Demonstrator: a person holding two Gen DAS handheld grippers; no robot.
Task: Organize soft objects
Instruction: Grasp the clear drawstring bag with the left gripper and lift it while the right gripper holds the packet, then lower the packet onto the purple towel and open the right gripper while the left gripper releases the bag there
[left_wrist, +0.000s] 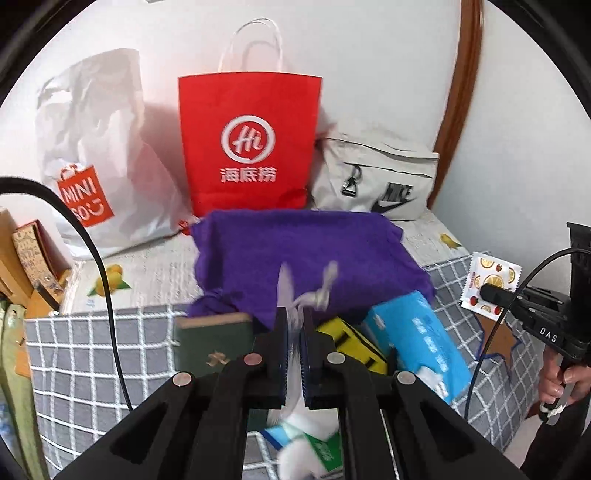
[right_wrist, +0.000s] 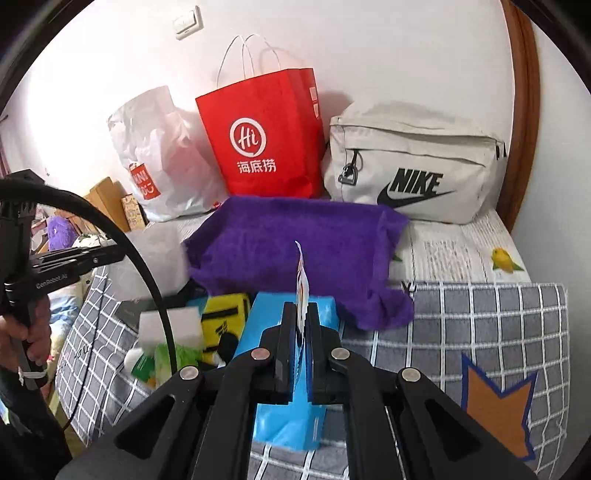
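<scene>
While a blurred white soft object (left_wrist: 295, 314) is being pinched between the nearly closed fingers of the left gripper (left_wrist: 294, 325), a thin printed sachet (right_wrist: 302, 291) is being clamped edge-on in the right gripper (right_wrist: 303, 321), whose fingers are likewise drawn almost together. Beneath both grippers, a blue tissue pack (right_wrist: 291, 417) is being carried by the grey checked blanket (right_wrist: 480, 325) covering the bed's near edge, with a yellow pouch (right_wrist: 223, 321) lying just beside it and a dark green book (left_wrist: 212, 343) resting near that pouch. A white block (right_wrist: 171, 328) and green packaging (right_wrist: 173, 360) are being seen close to the yellow pouch. Farther back, a purple towel (right_wrist: 295, 240) is lying spread across the middle of the bed. Against the wall at the far edge, a white Miniso bag (left_wrist: 96, 158), a red paper bag (left_wrist: 247, 144) and a beige Nike bag (right_wrist: 413, 166) are being propped side by side.
</scene>
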